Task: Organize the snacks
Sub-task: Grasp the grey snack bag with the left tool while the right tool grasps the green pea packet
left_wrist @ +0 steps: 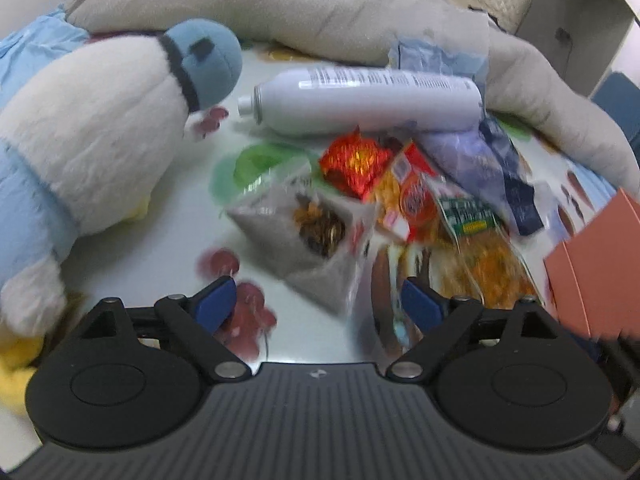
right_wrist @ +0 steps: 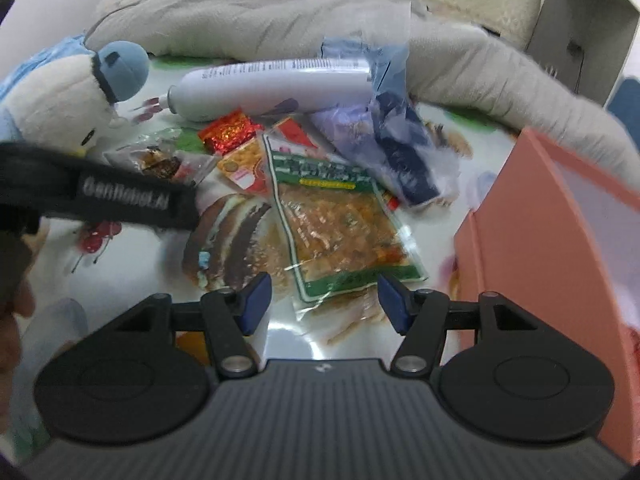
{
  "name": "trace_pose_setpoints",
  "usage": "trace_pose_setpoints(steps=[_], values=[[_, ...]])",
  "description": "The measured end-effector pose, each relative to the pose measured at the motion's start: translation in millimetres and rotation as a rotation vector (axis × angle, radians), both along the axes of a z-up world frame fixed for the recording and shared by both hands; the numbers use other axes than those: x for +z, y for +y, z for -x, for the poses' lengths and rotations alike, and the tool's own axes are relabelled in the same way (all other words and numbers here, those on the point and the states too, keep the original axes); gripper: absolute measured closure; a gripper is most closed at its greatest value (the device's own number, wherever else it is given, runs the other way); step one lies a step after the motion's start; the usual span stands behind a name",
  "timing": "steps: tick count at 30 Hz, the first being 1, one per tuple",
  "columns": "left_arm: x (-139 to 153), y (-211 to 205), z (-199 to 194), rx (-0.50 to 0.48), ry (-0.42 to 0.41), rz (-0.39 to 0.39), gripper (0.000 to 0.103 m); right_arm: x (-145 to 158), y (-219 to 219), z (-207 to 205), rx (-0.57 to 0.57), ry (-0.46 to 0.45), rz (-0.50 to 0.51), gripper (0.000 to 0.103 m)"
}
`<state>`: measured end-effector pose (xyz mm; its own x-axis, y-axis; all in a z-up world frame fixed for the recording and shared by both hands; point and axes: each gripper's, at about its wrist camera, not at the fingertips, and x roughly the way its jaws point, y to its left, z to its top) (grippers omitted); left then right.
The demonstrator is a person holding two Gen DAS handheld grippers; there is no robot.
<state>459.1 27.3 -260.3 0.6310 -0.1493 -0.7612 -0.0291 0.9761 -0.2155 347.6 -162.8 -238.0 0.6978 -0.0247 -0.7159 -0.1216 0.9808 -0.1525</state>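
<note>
A pile of snack packets lies on the patterned tabletop (left_wrist: 160, 248). In the left wrist view my left gripper (left_wrist: 316, 304) is open just short of a grey packet with dark contents (left_wrist: 308, 236), and nothing is between its pads. Behind that packet are a red foil packet (left_wrist: 352, 164), an orange-red packet (left_wrist: 408, 196) and a green-labelled clear packet (left_wrist: 480, 248). In the right wrist view my right gripper (right_wrist: 325, 304) is open, its fingers on either side of the near end of the green-labelled packet (right_wrist: 340, 224), apart from it. The red foil packet (right_wrist: 228, 132) and the grey packet (right_wrist: 160, 164) lie further back.
A white spray can (left_wrist: 368, 96) lies on its side behind the pile beside crumpled blue wrappers (right_wrist: 400, 148). A blue-and-white plush toy (left_wrist: 80, 160) sits at the left, an open pink box (right_wrist: 560, 240) at the right and a grey blanket (right_wrist: 280, 12) behind. A black strap (right_wrist: 120, 196) crosses the left of the right wrist view.
</note>
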Motion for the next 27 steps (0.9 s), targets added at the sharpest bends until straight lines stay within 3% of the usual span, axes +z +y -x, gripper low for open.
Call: trace_pose_setpoints(steps=[5,9,14,16,23,27], values=[[-3.5,-3.8,-11.5,0.006,-0.032,-0.044,0.008,-7.9,-7.5,-0.1,-0.03,0.002,0.002,0.042],[-7.0,-7.6,-10.9,0.0,-0.072,-0.082,0.009,-9.6,-10.9,-0.6,-0.033,-0.005,0.001,0.057],[-5.9,-8.6,-9.0,-0.006,-0.093,-0.107,0.028,-9.1,-9.4,1.8,-0.028,-0.014,0.008,0.066],[-4.4,-7.4,-8.1,-0.007,-0.095,-0.098,0.032,-7.8,-8.7,3.3,-0.026,-0.017,0.006,0.073],[1.3,-4.4,7.6,-0.011,-0.082,-0.056,0.044,0.8,-11.4,15.9,-0.042,-0.032,-0.013,0.078],[4.9,-2.9,27.6,-0.004,-0.063,-0.04,0.045,6.6,-11.1,30.3,-0.037,-0.027,-0.018,0.08]])
